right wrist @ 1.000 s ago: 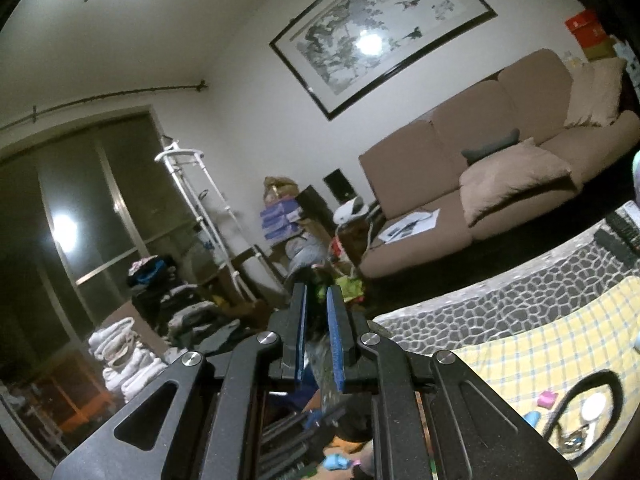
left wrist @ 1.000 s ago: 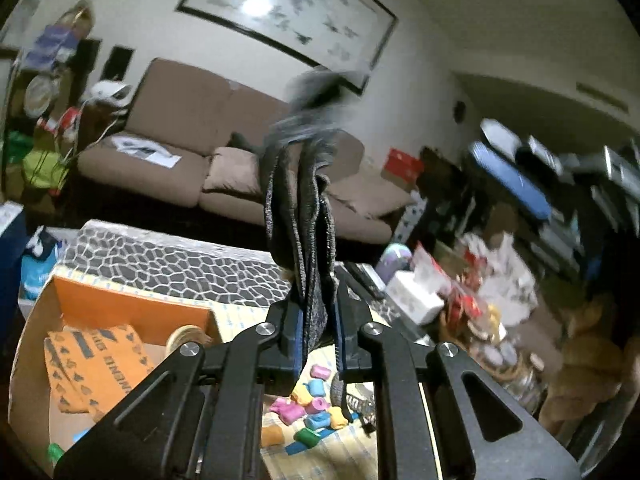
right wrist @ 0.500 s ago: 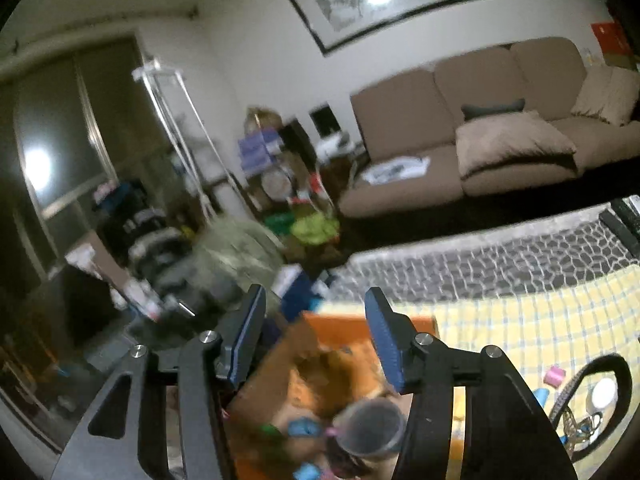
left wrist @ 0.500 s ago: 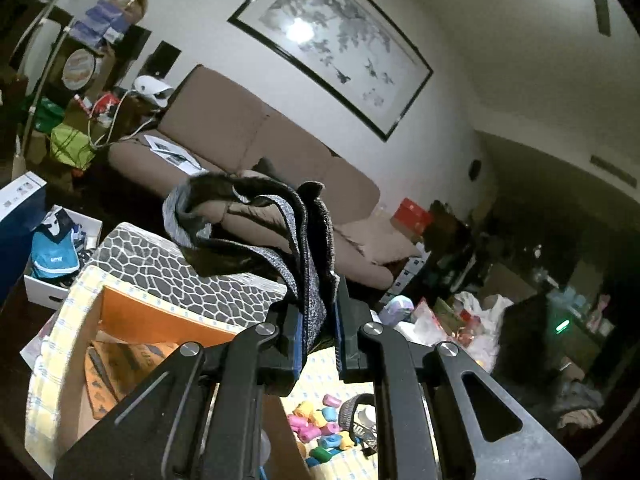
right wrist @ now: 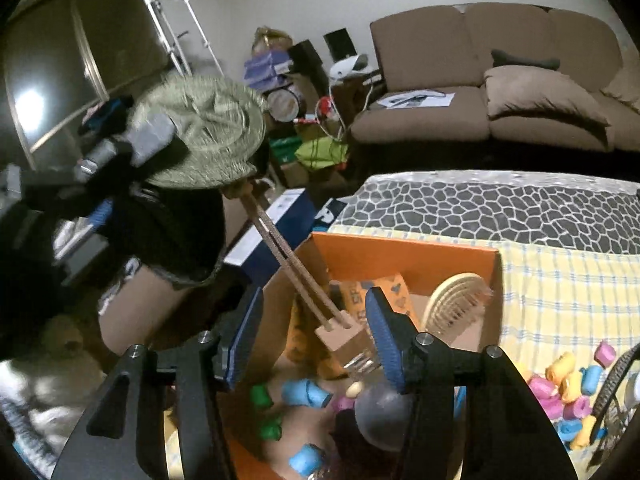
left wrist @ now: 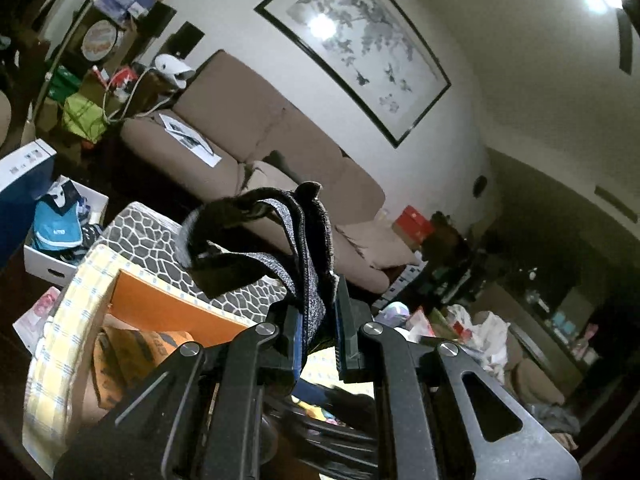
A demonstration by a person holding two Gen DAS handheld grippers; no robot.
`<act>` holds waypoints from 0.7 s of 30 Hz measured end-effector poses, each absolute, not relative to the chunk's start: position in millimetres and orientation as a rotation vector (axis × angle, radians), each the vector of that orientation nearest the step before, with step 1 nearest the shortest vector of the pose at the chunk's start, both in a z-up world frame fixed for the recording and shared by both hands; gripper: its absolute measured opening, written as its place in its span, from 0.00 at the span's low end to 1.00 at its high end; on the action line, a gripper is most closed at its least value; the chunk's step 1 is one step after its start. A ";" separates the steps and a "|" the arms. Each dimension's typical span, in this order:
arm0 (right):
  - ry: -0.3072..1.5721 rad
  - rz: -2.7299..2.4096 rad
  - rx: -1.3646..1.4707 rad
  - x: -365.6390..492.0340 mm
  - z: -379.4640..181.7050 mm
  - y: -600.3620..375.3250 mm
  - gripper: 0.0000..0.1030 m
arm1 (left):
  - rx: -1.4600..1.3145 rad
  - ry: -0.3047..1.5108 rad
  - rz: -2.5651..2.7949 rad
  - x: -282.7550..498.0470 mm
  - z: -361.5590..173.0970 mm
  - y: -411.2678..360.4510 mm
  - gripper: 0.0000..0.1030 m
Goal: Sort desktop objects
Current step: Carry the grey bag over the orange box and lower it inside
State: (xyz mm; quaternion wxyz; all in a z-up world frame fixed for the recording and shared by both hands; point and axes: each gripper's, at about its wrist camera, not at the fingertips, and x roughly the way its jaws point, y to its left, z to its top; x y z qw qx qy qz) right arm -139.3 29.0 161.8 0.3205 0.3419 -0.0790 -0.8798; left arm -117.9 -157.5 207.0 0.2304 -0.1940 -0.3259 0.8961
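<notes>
My left gripper (left wrist: 318,334) is shut on a grey and black knitted cloth (left wrist: 280,236) and holds it up above the orange box (left wrist: 160,312). My right gripper (right wrist: 312,336) is open and empty above the same orange box (right wrist: 400,254). In the box lie a woven green fan on a wooden stick (right wrist: 200,132), a wooden hairbrush (right wrist: 456,300), a dark round cup (right wrist: 384,408) and several small foam rollers (right wrist: 304,392). More coloured rollers (right wrist: 568,384) lie on the yellow checked cloth (right wrist: 568,280) to the right.
A grey pebble-pattern mat (right wrist: 500,208) covers the far part of the table. A brown sofa (right wrist: 500,80) stands behind. A blue and white box (right wrist: 272,232) and clutter sit on the floor at left. A black cable loop (right wrist: 616,392) lies at the right edge.
My right gripper has opened, let go of the fan and tilted down over the orange box. My left gripper has lifted and tilted up with the cloth still in it.
</notes>
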 end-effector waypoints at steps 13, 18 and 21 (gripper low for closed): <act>-0.203 -2.331 1.091 -211.9 131.1 5.6 0.26 | -0.621 -1.085 2.433 -145.9 167.5 -174.0 0.11; -0.183 -2.372 1.168 -236.3 118.0 10.0 0.25 | -0.786 -1.128 2.422 -163.9 138.0 -171.7 0.11; -0.181 -2.401 1.216 -245.4 109.3 14.8 0.25 | -0.858 -1.138 2.421 -171.5 123.8 -168.4 0.11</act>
